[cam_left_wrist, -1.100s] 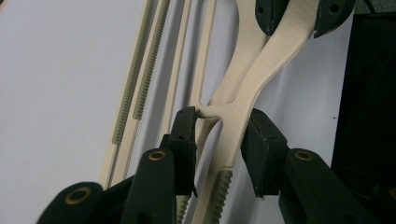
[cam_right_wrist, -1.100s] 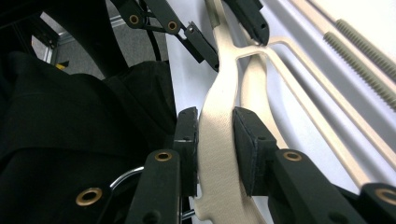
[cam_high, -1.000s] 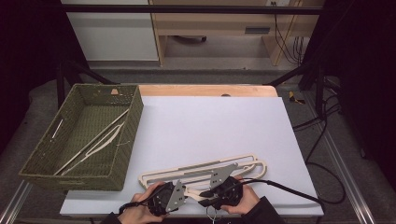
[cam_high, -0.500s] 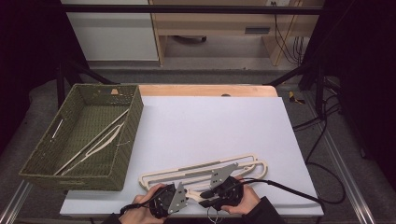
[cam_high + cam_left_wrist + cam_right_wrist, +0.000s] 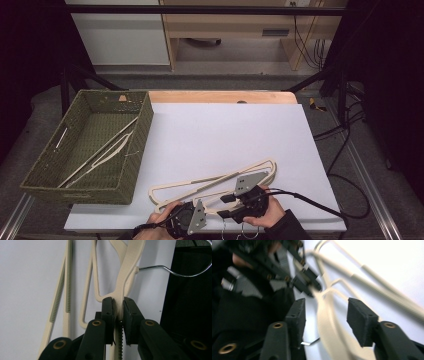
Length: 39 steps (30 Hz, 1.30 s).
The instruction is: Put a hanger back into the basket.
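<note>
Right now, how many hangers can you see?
3, maybe more hidden. Two hangers lie stacked on the table's near edge by the claws. One hanger lies in the basket.

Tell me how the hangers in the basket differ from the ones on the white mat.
The hangers in the basket lie inside the green woven basket, untouched; the hangers on the mat lie by the near edge, one pinched by the left gripper. Both sets are cream-coloured.
</note>
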Each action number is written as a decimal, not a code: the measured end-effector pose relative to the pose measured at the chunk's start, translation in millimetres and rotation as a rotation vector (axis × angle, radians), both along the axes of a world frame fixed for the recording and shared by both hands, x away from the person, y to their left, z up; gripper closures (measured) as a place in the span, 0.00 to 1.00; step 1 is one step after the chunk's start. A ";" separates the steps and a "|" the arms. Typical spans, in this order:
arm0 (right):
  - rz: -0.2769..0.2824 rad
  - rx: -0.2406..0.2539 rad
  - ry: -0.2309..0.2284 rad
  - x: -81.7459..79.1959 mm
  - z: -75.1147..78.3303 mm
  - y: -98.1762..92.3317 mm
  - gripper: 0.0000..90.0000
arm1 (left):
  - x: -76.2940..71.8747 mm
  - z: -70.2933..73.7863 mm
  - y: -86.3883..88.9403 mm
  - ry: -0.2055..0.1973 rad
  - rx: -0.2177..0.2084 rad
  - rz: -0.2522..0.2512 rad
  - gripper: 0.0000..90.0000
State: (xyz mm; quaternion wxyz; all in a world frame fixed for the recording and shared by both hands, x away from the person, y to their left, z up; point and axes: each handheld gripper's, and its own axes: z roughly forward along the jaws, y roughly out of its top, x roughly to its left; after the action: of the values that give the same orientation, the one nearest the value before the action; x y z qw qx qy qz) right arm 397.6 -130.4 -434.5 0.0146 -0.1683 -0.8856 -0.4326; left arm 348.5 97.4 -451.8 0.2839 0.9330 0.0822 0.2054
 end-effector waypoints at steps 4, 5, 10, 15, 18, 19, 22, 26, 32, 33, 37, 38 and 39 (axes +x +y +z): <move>-0.102 0.087 -0.084 1.8 13.8 -16.7 0.44 | 1.4 8.7 3.9 -0.003 0.001 -0.010 0.90; -0.132 0.112 -0.107 2.6 17.5 -22.3 0.42 | 1.6 10.9 5.0 0.000 -0.014 -0.005 0.90; -0.328 0.237 -0.186 6.7 33.1 -54.8 0.32 | 3.0 17.7 10.0 0.002 -0.065 0.022 0.91; -0.469 0.279 -0.209 9.9 38.9 -87.0 0.30 | 6.6 27.5 17.2 0.009 -0.086 0.054 0.92; -0.510 0.291 -0.199 11.2 37.8 -99.0 0.30 | 10.5 34.0 23.4 0.014 -0.109 0.080 0.93; -0.510 0.291 -0.199 11.2 37.8 -99.0 0.30 | 10.5 34.0 23.4 0.014 -0.109 0.080 0.94; -0.531 0.288 -0.186 12.8 35.3 -104.1 0.29 | 16.7 39.9 31.0 0.016 -0.136 0.120 0.95; -0.536 0.254 -0.179 15.0 30.7 -101.0 0.27 | 26.9 44.0 40.5 0.047 -0.172 0.156 0.95; -0.528 0.249 -0.170 15.2 29.9 -100.3 0.25 | 39.4 47.3 48.5 0.106 -0.211 0.207 0.95; -0.535 0.253 -0.172 14.8 30.6 -100.9 0.24 | 42.4 47.3 49.8 0.131 -0.234 0.225 0.95; -0.532 0.248 -0.170 15.1 30.3 -100.8 0.24 | 45.1 48.3 50.0 0.148 -0.227 0.223 0.94; -0.528 0.251 -0.167 15.1 30.1 -100.4 0.24 | 45.0 48.5 49.4 0.144 -0.221 0.221 0.94; -0.528 0.248 -0.170 15.4 29.7 -100.2 0.24 | 45.1 48.4 47.9 0.142 -0.221 0.221 0.94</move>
State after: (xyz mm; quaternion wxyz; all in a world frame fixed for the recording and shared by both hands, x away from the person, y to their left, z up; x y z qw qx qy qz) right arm 413.0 -230.6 -404.8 -0.1519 -0.3528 -0.7497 -0.5389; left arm 393.6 145.3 -403.4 0.3540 0.8935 0.2260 0.1588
